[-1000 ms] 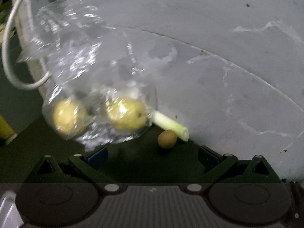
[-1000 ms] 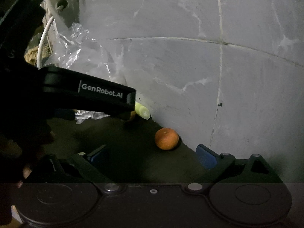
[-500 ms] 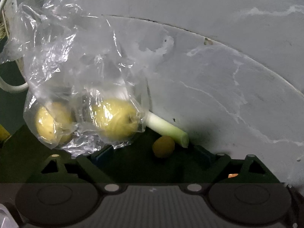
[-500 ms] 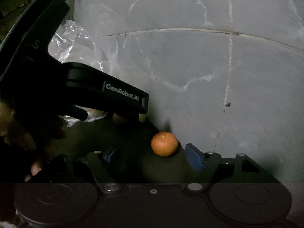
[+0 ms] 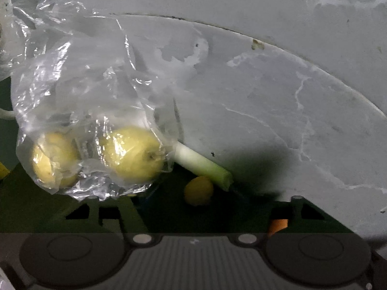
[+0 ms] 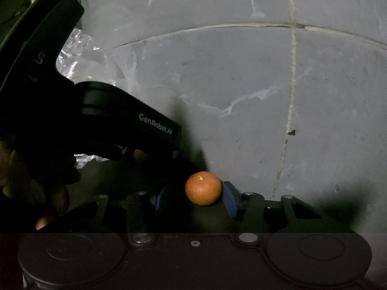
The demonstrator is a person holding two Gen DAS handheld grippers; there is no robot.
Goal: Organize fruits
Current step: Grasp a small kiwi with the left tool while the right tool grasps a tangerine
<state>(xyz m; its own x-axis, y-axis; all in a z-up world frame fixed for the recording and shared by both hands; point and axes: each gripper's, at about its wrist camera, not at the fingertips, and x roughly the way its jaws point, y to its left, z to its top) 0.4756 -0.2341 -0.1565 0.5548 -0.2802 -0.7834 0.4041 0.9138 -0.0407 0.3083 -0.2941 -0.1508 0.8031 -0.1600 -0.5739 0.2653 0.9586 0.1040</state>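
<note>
The left hand-held gripper (image 6: 135, 130), lettered "GenRobot.AI", is hanging near a clear bag (image 5: 92, 111); its opening cannot be told. The right hand-held gripper (image 6: 193, 199) is sitting spread around an orange mandarin (image 6: 203, 188).

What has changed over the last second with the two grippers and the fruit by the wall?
The right gripper has moved in on the orange, which now sits between its open fingers, not yet gripped. The left gripper has edged closer to the small yellow fruit, also open. The plastic bag with two yellow fruits and the green stalk lie as before against the wall.
</note>
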